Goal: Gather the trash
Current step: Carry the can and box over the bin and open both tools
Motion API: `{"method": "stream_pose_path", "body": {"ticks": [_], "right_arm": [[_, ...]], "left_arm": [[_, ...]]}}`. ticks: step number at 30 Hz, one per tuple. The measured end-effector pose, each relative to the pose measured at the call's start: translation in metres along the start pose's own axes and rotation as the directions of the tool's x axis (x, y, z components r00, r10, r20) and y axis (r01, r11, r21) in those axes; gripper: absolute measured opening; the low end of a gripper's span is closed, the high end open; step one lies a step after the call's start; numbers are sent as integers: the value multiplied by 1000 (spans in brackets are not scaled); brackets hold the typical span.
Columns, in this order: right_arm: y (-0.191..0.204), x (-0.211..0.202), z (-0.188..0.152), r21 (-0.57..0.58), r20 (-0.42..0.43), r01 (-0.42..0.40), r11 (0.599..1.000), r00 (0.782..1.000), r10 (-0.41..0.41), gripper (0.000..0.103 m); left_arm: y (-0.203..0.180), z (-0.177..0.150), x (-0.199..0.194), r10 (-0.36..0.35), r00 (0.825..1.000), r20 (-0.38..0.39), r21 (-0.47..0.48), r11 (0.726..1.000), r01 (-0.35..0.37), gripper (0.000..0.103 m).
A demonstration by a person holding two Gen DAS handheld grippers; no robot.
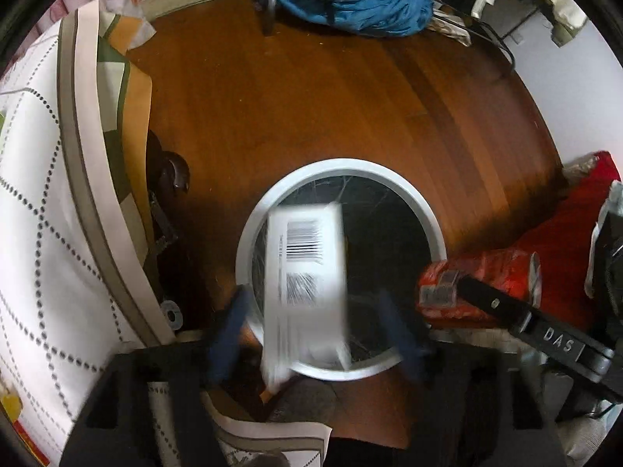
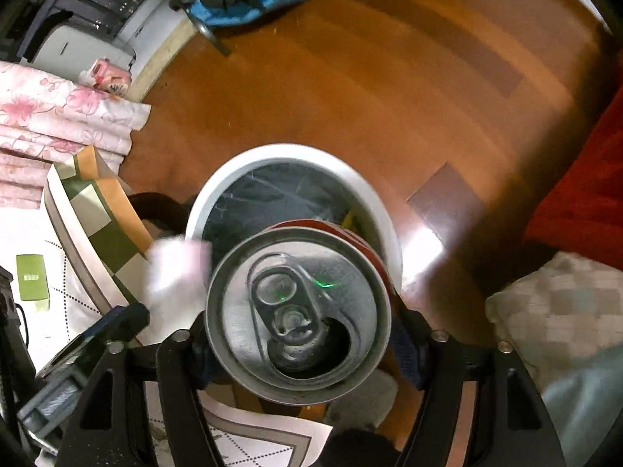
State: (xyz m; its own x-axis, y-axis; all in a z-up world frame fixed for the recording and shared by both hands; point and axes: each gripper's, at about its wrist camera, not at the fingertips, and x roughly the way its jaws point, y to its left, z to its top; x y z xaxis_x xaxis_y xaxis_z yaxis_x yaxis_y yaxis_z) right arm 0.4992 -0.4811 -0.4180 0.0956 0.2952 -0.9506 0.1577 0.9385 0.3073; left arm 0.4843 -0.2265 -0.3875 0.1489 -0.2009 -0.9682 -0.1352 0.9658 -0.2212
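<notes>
A white box with a barcode label (image 1: pixel 307 272) hangs blurred over the round white trash bin (image 1: pixel 409 190) on the wooden floor. My left gripper (image 1: pixel 313 303) is open; its blue fingers (image 1: pixel 233 323) stand wider than the box and do not touch it. In the right wrist view, my right gripper (image 2: pixel 303 350) is shut on a red drink can (image 2: pixel 300 323), its opened top facing the camera, just above the bin (image 2: pixel 373 202). The same can (image 1: pixel 490 276) shows at the right of the left wrist view. The white box (image 2: pixel 175 276) is a blur left of the can.
A bed with a white dotted cover (image 1: pixel 35 233) runs along the left, with a small green box (image 2: pixel 31 280) on it. Blue fabric (image 1: pixel 362 4) lies at the far side of the floor. Red cloth (image 1: pixel 564 241) and a checked cushion (image 2: pixel 564 303) are at the right.
</notes>
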Motion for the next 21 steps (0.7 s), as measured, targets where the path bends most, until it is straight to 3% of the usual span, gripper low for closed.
{"method": "stream_pose_path", "body": {"ticks": [2,6,13,21], "right_arm": [[-4,6,-1,-14,-10,5,1000,1000,-6,103],[-11,9,-8,-21,-23,51,998,998,-51,103],[-2,7,-30,-123,-13,225,967,974,-228,103],[5,-4,-46,-149,3,276,950,960,-279,103]], "left_arm": [[2,0,0,6,1000,4,-7,1000,-6,91],[1,-8,-2,79,997,21,11,997,-79,95],[-2,-27,-6,201,978,52,86,975,-205,95],[-3,-38,-17,230,971,70,105,966,-237,95]]}}
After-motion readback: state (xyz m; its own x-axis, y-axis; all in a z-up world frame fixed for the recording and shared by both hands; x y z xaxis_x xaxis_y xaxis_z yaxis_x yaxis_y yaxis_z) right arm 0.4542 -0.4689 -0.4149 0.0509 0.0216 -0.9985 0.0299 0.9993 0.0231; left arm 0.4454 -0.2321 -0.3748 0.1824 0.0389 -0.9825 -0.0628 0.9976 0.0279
